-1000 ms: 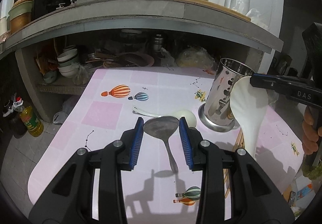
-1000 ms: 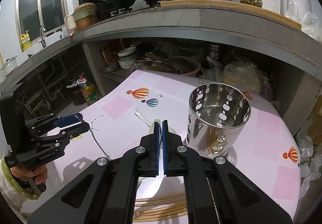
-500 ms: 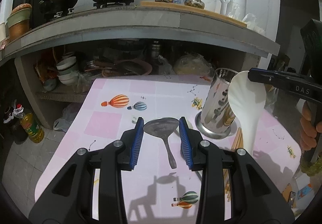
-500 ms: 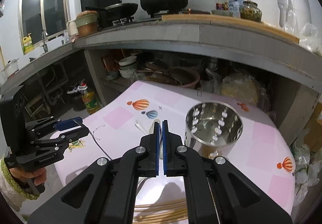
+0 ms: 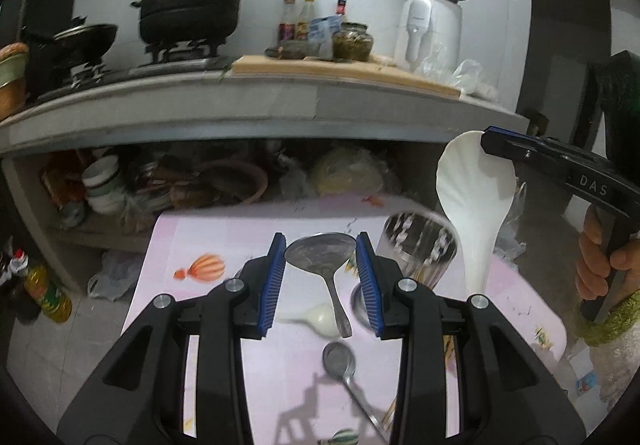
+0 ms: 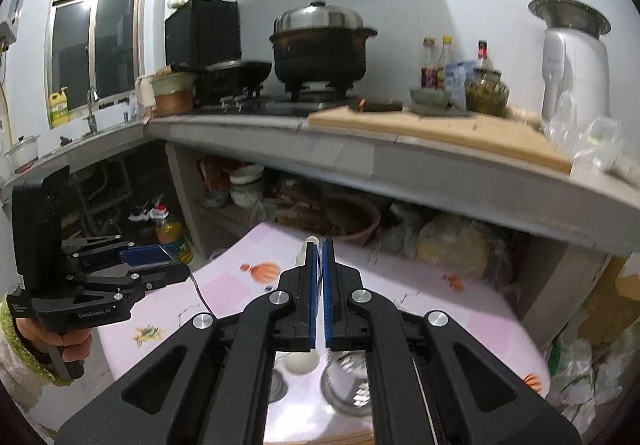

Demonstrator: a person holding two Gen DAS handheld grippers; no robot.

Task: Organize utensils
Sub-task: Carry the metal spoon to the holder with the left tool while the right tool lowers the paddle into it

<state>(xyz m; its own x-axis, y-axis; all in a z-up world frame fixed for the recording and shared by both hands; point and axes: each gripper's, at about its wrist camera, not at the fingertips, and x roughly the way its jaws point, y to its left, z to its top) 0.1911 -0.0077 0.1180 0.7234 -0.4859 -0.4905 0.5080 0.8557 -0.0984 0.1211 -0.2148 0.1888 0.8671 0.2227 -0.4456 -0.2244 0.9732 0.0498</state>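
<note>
Left gripper [image 5: 321,281] clamps metal spatula [image 5: 321,256]; right gripper [image 5: 486,143] pinches white rice paddle [image 5: 476,197]. Risk: paddle slips, thin edge-grip, above utensil holder [image 5: 420,245].

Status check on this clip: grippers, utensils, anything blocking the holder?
Left gripper clamped on flat metal spatula. Right gripper shut on white plastic rice paddle. Perforated steel utensil holder upright on table, mouth unobstructed. White spoon and metal spoon on table.

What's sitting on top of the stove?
A big black pot with a shiny metal lid sits on the stove, and a dark pan beside it. The lid covers whatever is in the pot.
</note>
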